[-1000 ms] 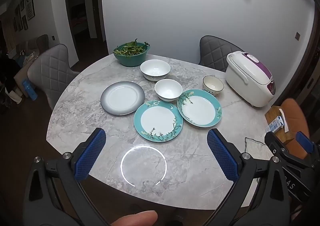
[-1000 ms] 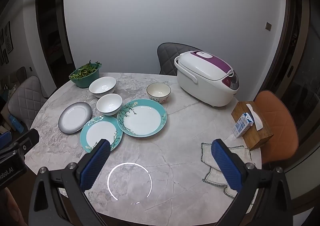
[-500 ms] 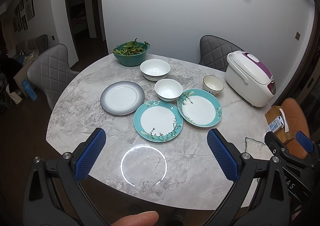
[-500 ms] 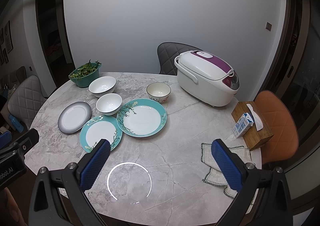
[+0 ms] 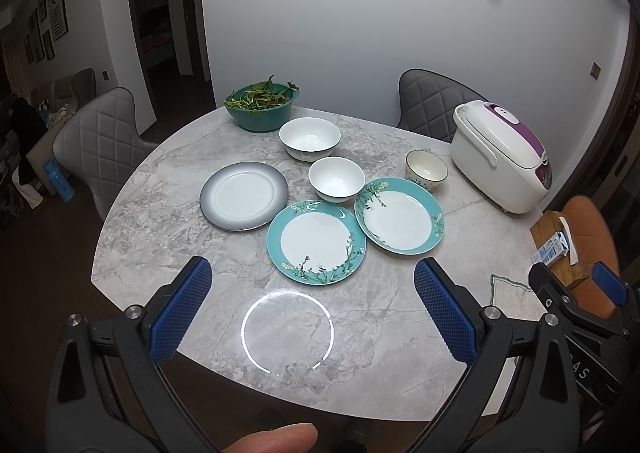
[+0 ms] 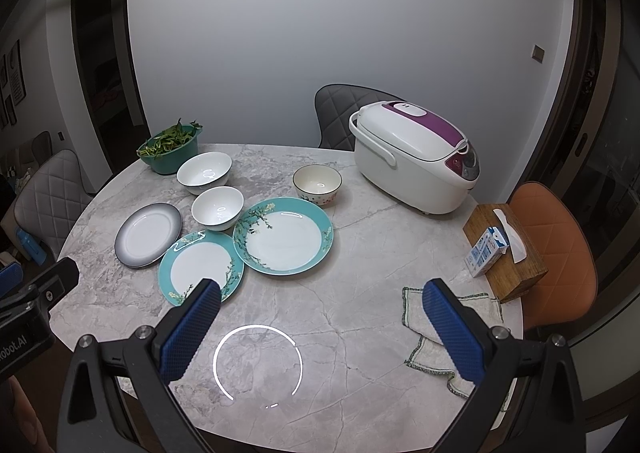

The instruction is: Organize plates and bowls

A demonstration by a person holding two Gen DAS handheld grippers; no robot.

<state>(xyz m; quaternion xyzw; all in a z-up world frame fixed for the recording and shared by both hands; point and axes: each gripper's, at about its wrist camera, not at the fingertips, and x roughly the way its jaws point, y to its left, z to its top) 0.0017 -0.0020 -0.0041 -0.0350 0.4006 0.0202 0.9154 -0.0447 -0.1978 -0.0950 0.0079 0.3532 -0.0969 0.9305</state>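
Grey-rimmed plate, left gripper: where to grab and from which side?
Take the grey-rimmed plate by its near-left rim, coming in low from the table edge with the left gripper, one of the fingers under the lip. It lies flat, so only the raised rim gives purchase. That side is free; the teal plate crowds its right.

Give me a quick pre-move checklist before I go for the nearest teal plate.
1. Left gripper open, holding nothing: ok.
2. Right gripper open, holding nothing: ok.
3. Near teal plate holds nothing: ok.
4. Clearance: its rim looks tucked against the small white bowl and the larger teal plate; contact: cannot tell.
5. Bare table in front for approach: ok.
6. Cloth lies off to the right: ok.
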